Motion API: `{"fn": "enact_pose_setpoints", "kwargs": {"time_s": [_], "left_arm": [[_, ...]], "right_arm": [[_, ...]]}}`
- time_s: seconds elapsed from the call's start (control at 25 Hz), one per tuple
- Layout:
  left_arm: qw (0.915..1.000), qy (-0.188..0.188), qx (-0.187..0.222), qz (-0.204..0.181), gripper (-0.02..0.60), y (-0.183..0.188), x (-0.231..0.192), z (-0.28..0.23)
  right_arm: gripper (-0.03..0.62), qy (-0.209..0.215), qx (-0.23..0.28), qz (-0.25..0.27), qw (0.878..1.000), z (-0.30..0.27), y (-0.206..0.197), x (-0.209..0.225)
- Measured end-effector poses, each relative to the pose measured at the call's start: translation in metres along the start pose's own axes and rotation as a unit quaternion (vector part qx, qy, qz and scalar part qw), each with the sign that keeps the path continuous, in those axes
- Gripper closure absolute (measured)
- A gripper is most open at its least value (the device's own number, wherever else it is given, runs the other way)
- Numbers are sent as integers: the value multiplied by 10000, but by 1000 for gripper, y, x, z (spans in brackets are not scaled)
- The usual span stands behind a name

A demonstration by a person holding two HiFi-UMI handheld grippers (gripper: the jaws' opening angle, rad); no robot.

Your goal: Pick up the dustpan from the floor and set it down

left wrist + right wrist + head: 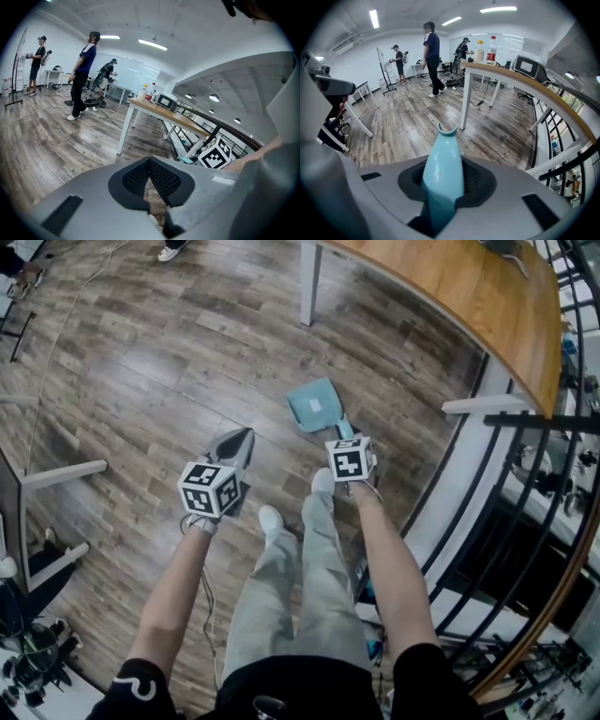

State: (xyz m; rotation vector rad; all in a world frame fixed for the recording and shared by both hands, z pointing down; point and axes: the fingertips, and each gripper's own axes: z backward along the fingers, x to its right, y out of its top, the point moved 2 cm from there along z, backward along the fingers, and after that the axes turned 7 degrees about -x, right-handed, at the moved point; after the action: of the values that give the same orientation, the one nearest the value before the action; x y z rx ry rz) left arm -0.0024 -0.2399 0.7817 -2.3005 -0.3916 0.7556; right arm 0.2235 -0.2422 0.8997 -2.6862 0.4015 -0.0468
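Ahead, a curved wooden table [469,296] on white legs arced across the far right. A black metal railing [511,512] ran close along our right arm. A low white frame [61,474] stood well off to the left, and several people [432,51] stood far across the room.

Our right arm reached forward and down. The right hand-held gripper [345,434] was clamped on the handle [443,159] of the light blue plastic dustpan [314,404]. Its pan lay just beyond our white shoes [270,518], between us and the table's near leg. We could not tell whether it touched the brown plank floor [159,362].

Our left arm held the left hand-held gripper [242,435] beside it, jaws pressed together on nothing. Open boards stretched to the left and ahead, while the railing closed off the right.
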Motion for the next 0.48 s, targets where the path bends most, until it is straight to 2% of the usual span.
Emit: {"fn": "enact_pose_setpoints", "kwargs": {"time_s": [0.48], "left_arm": [[9999,104,98,-21,584,10,-1,18]], "right_arm": [[511,85,23,-176,9998,21,-13,2]]}}
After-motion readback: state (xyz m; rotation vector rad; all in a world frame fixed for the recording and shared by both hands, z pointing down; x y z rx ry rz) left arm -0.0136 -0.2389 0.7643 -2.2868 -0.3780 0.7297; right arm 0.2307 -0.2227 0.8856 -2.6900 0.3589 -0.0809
